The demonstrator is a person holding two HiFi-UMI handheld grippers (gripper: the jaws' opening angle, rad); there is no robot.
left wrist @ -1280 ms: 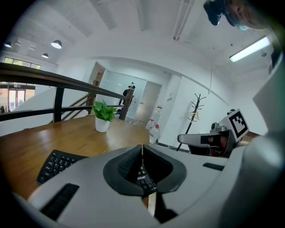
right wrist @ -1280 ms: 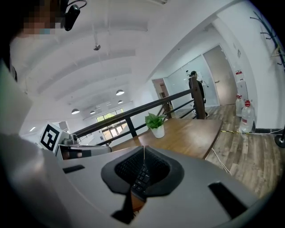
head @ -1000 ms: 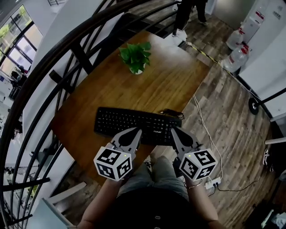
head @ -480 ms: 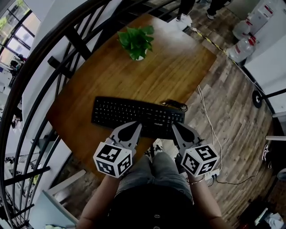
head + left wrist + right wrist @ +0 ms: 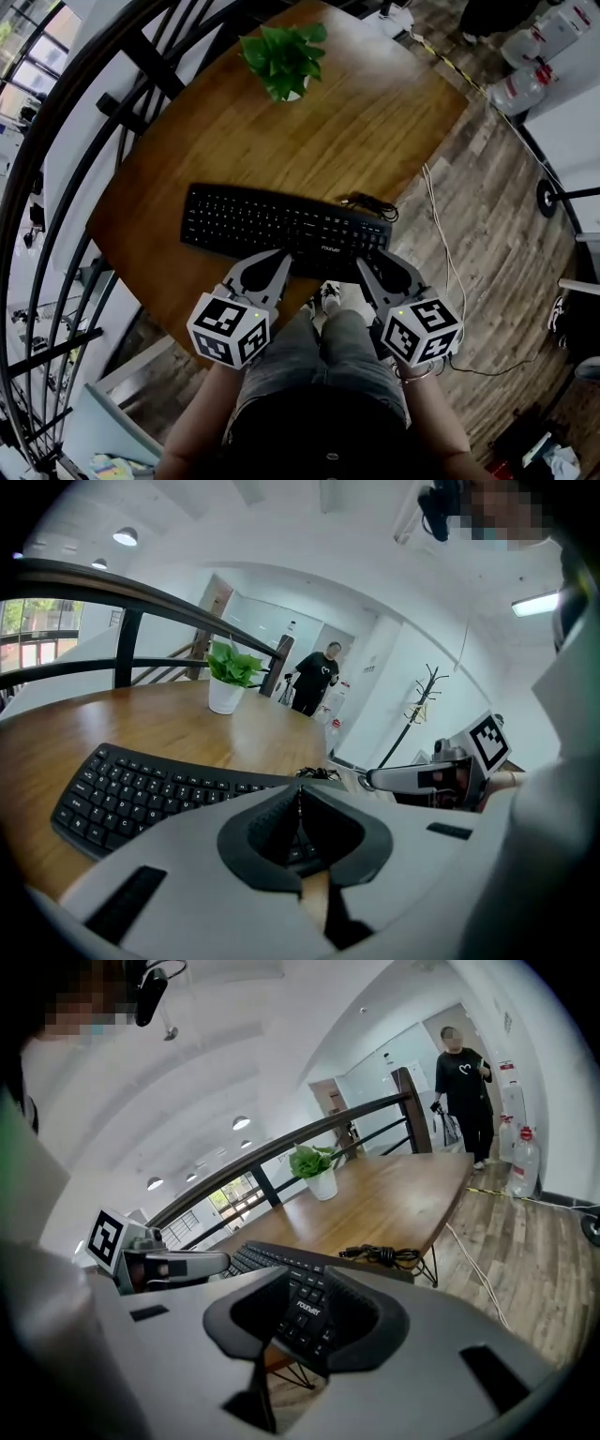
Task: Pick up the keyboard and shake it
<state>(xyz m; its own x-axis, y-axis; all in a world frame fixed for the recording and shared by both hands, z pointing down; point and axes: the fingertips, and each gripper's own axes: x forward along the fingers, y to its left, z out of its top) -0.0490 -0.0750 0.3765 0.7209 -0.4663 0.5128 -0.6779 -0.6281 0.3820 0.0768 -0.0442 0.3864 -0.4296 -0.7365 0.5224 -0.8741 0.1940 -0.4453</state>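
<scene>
item 1: black plastic full-size keyboard [image 5: 281, 230]. lies flat on the brown wooden table [image 5: 366, 122], long near edge toward you, not lifted.
item 2: your left gripper [image 5: 280, 262]. jaws clenched together on nothing, tips at the keyboard's near edge.
item 3: your right gripper [image 5: 372, 267]. jaws have just been opening and now stand parted around the keyboard's near right corner, pads not pressing.
reading: the pickup is only beginning. 1 claw looks ready; the left likely needs to open too.

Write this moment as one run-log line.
keyboard on table | left gripper jaws shut | right gripper jaws just opening, keyboard end between, ungripped
</scene>
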